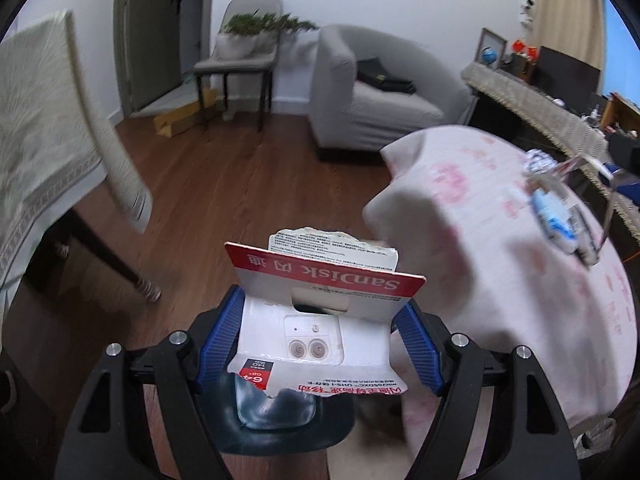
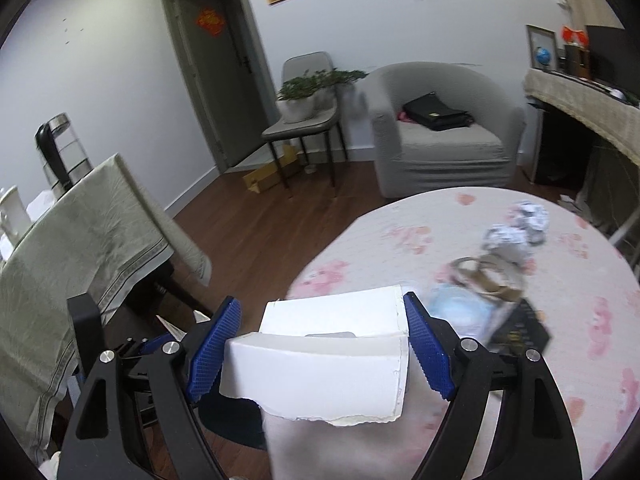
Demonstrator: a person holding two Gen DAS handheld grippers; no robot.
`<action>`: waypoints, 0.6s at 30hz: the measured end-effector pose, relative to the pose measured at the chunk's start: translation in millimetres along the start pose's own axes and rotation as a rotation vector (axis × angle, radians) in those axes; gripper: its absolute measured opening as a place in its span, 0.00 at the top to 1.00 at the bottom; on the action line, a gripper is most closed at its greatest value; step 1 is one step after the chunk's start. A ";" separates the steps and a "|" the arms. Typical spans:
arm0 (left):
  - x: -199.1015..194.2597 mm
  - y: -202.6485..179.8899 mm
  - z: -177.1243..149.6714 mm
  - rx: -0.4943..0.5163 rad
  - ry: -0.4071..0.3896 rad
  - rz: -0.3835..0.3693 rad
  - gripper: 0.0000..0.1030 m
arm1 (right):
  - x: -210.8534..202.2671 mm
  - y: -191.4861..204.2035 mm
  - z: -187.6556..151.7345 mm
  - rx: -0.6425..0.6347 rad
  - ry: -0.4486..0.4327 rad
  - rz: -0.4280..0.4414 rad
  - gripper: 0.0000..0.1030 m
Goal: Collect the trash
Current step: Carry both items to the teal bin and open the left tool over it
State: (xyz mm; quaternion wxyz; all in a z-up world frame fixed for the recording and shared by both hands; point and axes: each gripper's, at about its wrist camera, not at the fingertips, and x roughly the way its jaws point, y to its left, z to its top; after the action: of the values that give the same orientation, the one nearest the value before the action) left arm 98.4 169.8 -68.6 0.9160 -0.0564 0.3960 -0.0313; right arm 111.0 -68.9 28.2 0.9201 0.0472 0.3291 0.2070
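My left gripper [image 1: 320, 320] is shut on a torn red-and-white SanDisk card package [image 1: 320, 300], held over the floor left of the round table [image 1: 520, 320]. Below it sits a dark bin with a clear liner [image 1: 276, 408]. My right gripper [image 2: 320, 344] is shut on a torn piece of white cardboard [image 2: 320, 360], held over the table's near edge [image 2: 360, 240]. More trash lies on the table: crumpled paper balls [image 2: 520, 224], a tape roll [image 2: 484, 276], a blue-white wrapper [image 2: 452, 312] and a black packet [image 2: 520, 332].
A table with a green-grey cloth [image 2: 80, 260] stands at the left, with a kettle [image 2: 60, 152] on it. A grey armchair [image 2: 440, 132], a chair with a plant [image 2: 304, 100] and a cardboard box [image 2: 268, 176] stand farther back. A cloth-covered cabinet [image 2: 580, 92] is at the right.
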 end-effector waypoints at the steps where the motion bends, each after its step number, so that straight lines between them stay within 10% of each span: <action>1: 4.1 6.8 -3.4 -0.008 0.020 0.008 0.25 | 3.9 5.0 -0.4 -0.008 0.005 0.011 0.20; 18: 57.7 73.2 -56.4 -0.077 0.250 0.077 0.25 | 64.4 93.5 -15.1 -0.122 0.099 0.144 0.19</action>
State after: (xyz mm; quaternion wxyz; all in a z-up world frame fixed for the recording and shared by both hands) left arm 97.7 232.1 -158.0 0.8571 -0.0722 0.5099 0.0124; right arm 113.8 41.9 -0.5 0.8865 0.0044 0.3569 0.2943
